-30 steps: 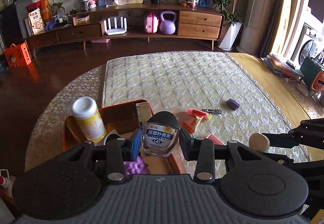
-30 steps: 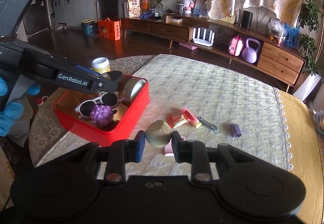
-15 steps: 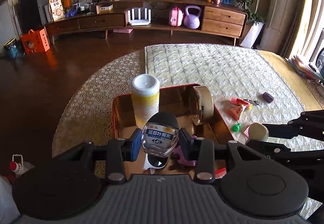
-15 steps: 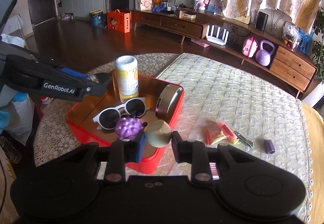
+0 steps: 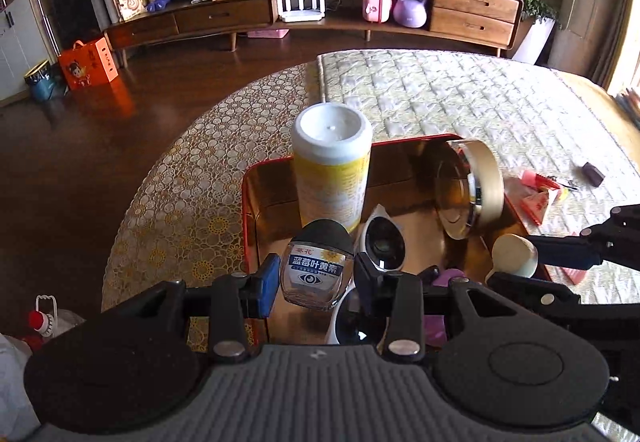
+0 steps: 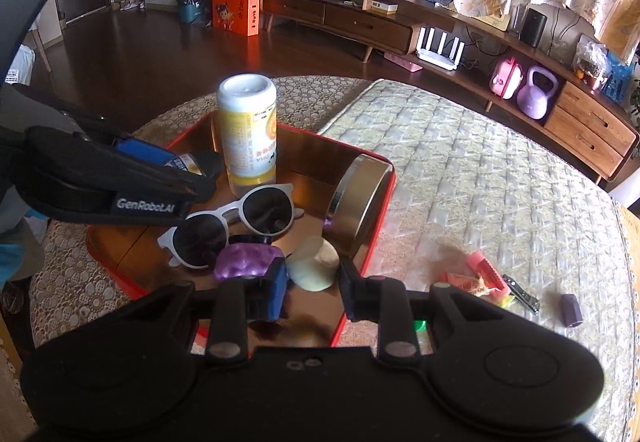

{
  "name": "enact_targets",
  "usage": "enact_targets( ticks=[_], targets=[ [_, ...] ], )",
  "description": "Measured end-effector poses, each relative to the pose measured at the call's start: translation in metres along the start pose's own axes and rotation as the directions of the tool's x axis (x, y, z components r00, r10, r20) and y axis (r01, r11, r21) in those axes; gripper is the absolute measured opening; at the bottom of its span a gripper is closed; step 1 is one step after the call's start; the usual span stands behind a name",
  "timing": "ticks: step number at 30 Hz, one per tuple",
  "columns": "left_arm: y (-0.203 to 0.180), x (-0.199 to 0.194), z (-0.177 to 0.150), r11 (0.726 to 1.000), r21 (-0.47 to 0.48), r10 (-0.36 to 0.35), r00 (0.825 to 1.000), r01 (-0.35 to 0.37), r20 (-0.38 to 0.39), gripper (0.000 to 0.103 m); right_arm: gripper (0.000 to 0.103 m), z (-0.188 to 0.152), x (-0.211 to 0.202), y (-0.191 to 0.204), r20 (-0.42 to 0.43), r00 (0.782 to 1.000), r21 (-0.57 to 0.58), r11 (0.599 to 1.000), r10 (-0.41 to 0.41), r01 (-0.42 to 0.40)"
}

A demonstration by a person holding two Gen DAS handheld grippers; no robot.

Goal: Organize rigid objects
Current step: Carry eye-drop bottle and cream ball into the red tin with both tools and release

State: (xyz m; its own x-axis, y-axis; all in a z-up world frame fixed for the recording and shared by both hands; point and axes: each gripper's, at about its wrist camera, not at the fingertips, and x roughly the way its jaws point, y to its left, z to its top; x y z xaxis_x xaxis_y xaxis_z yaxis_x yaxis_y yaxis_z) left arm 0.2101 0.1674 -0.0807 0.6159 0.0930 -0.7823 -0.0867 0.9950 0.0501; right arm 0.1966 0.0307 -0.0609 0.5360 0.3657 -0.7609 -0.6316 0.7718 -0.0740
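Placement is the step in hand, as I judge it: both of my grippers hang over the red tray (image 6: 362,254), each with something to set down. My left gripper (image 5: 314,276) has its jaws closed narrow on a small glass bottle (image 5: 316,274) with a dark cap and a blue label, held upright above the tray's near left part, just in front of the tall yellow bottle (image 5: 332,178) with the white lid. My right gripper (image 6: 312,278) has its jaws clamped on a pale cream shell-like piece (image 6: 314,268), poised over the tray's near right corner, just beside the purple knobbly ball (image 6: 246,262) and close to the round metal tin (image 6: 360,202) that stands on edge against the tray wall. White sunglasses (image 6: 236,222) lie across the middle of the tray, so free floor is scarce. Next, I think each hand should sink until its load meets bare tray floor, then open: the bottle wants the gap left of the sunglasses, kept upright so it does not topple onto the lenses; the shell piece wants the corner, clear of the tin so it is not knocked flat. Out on the quilted desk (image 6: 480,178) a pink wrapper (image 6: 482,268), nail clippers (image 6: 522,292) and a small purple cap (image 6: 572,310) wait to be gathered.
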Motion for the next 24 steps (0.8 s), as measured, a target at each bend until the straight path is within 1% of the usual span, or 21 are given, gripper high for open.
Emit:
enact_targets(
  ticks=[8, 13, 18, 22, 24],
  targets=[
    [-0.005, 0.016, -0.001, 1.000, 0.010, 0.014, 1.000, -0.014, -0.024, 0.039, 0.027, -0.003, 0.011, 0.001, -0.018, 1.000, 0.004, 1.000, 0.004, -0.003],
    [-0.007, 0.018, -0.001, 1.000, 0.018, 0.013, 1.000, -0.013, -0.018, 0.039, 0.033, -0.004, 0.007, 0.002, -0.015, 1.000, 0.014, 1.000, 0.018, -0.018],
    [-0.010, 0.017, -0.003, 1.000, 0.022, 0.017, 1.000, -0.016, -0.024, 0.039, 0.041, -0.006, 0.000, 0.004, -0.007, 0.999, 0.025, 0.999, 0.038, -0.038],
    [-0.011, 0.012, -0.005, 1.000, 0.009, 0.008, 1.000, -0.008, -0.023, 0.039, 0.042, -0.008, -0.006, 0.005, -0.002, 0.999, 0.037, 0.998, 0.045, -0.045],
    [-0.011, 0.009, -0.006, 1.000, 0.007, 0.010, 1.000, -0.010, -0.014, 0.042, 0.044, -0.008, -0.008, 0.004, 0.002, 0.999, 0.042, 0.998, 0.049, -0.049]
  ],
)
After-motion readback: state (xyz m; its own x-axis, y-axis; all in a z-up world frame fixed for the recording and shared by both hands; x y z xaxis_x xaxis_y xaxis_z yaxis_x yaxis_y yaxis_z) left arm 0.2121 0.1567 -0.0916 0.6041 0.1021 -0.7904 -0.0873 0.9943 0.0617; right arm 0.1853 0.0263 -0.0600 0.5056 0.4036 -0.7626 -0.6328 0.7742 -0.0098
